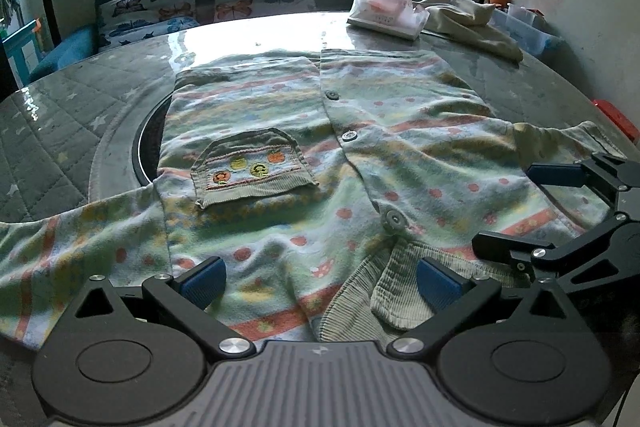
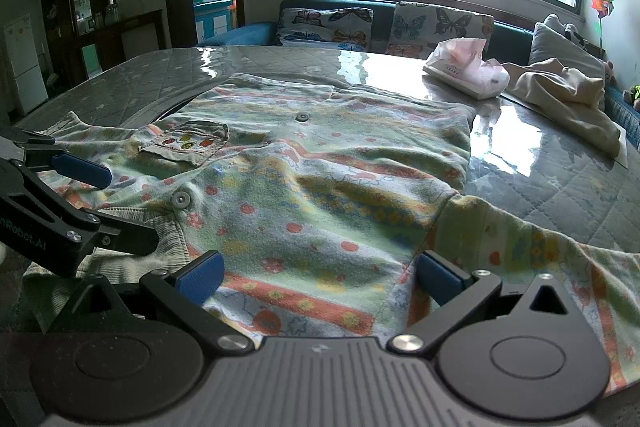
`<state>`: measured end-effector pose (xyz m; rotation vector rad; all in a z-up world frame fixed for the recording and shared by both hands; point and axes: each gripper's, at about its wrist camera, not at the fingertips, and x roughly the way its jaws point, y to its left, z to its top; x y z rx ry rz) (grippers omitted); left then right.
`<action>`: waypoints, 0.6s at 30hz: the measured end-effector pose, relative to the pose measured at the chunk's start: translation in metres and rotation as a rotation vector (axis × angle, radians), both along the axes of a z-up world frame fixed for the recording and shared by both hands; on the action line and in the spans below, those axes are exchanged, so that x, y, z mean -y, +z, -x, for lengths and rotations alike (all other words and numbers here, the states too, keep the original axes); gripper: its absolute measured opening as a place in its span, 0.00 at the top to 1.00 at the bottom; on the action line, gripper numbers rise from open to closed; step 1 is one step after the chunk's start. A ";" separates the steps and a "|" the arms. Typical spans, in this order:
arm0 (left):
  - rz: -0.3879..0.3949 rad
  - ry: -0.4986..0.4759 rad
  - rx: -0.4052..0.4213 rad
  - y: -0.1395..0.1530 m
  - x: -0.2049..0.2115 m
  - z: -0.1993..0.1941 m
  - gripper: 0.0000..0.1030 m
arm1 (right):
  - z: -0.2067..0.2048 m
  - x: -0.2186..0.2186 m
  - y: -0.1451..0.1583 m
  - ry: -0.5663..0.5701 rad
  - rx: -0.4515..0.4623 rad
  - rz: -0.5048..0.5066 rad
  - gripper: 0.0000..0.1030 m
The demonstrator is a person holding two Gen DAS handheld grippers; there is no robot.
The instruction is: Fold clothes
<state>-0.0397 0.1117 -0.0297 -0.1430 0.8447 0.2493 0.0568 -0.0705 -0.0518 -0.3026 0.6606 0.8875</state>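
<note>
The little shirt [image 1: 320, 155] lies flat on the table [image 1: 80, 107], not folded yet. The left gripper [image 1: 320, 285] and right gripper [image 2: 320, 277] are both wide open near the collar, holding nothing. Next, I think, each needs to pinch a shoulder or sleeve.

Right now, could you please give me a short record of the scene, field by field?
garment: patterned child's shirt spread flat, front up, buttoned
pocket: corduroy patch pocket with stitched fruit on the chest
collar: ribbed collar nearest the cameras
sleeves: both spread outward, not yet folded
left gripper: open, low over the collar end
right gripper: open, near the shoulder seam
surface: round table with a quilted cover
other items: tissue pack and beige cloth at the far side
</note>
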 end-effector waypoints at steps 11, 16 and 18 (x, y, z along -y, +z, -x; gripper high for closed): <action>-0.008 0.003 -0.009 0.000 0.001 -0.001 0.00 | 0.000 0.001 0.001 -0.005 -0.002 -0.001 0.00; -0.009 0.006 -0.009 0.000 0.002 -0.001 0.00 | -0.002 0.013 0.005 -0.033 -0.039 -0.019 0.00; -0.009 0.006 -0.008 0.000 0.002 -0.001 0.00 | -0.003 0.018 0.007 -0.046 -0.046 -0.020 0.00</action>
